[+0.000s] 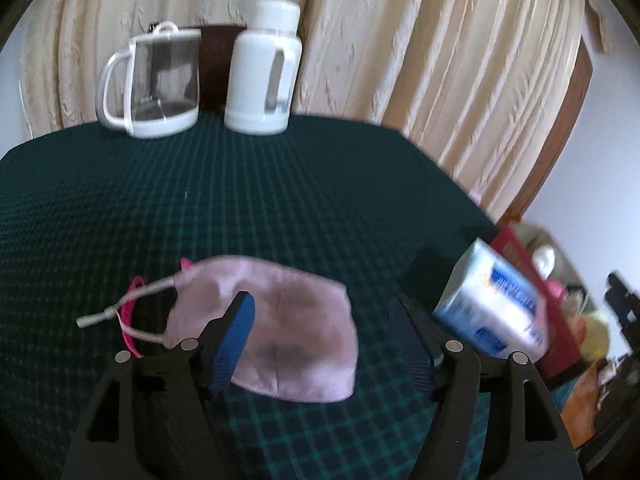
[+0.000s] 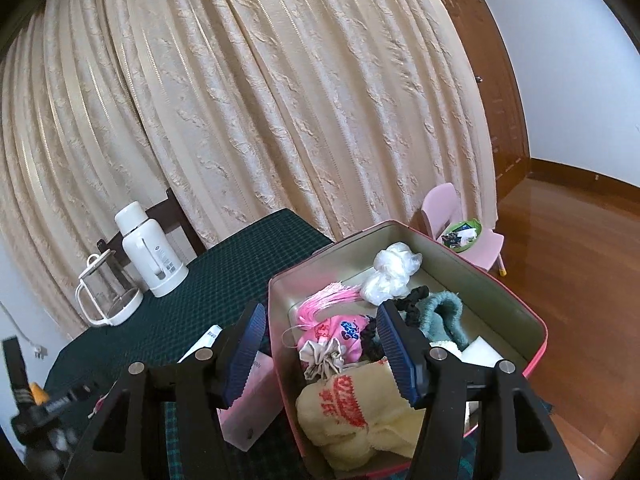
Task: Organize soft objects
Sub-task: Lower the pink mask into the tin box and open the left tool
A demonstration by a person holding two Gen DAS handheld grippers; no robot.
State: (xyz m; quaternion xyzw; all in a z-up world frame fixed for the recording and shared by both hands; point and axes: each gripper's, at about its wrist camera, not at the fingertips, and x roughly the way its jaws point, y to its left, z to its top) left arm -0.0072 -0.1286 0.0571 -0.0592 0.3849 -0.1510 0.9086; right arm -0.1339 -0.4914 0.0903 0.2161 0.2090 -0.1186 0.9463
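A pale pink cloth face mask with grey ear loops lies flat on the dark green checked tablecloth. My left gripper is open just above it, its left finger over the mask's left part. A blue and white tissue pack stands to the right, by the red box. My right gripper is open and empty over the red box, which holds a cream towel, a pink pouch, a green cloth and a white plastic wad.
A glass jug and a white thermos stand at the table's far edge before a beige curtain. The tissue pack lies left of the box in the right wrist view. A pink child's chair stands on the wooden floor.
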